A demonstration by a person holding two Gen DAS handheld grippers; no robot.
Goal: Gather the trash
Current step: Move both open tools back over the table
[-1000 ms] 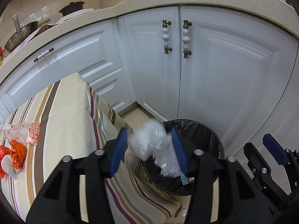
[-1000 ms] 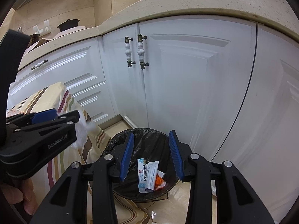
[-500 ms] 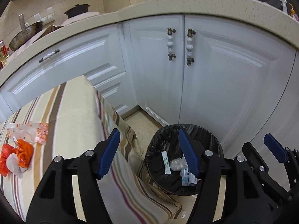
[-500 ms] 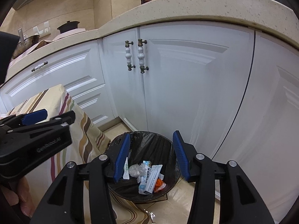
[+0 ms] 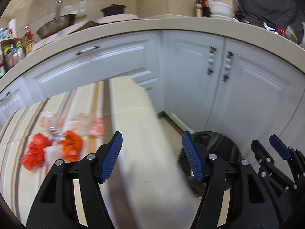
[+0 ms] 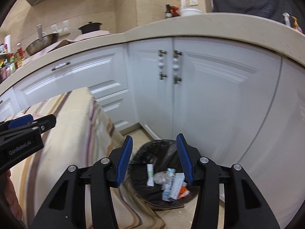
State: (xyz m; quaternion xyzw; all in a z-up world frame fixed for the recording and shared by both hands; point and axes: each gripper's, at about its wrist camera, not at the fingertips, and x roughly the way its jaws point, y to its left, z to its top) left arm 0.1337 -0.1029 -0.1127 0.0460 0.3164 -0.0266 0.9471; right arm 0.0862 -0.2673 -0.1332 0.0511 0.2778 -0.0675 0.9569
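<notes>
Blue ribbed pads on black frames for the left gripper (image 5: 152,156), and the same blue and black on the right gripper (image 6: 155,159). Ahead of the left one, a cream tablecloth (image 5: 137,126) striped in brown, maroon and green. Off to its left, bright orange-red wrappers (image 5: 71,146) beside white plastic printed in orange (image 5: 89,122). Between the right gripper's pads, a black-lined bin (image 6: 152,152) with a white and green tube (image 6: 150,174) and white and blue packets (image 6: 171,183). Beyond, white cabinets (image 6: 219,103) under a speckled beige counter (image 6: 209,26).
</notes>
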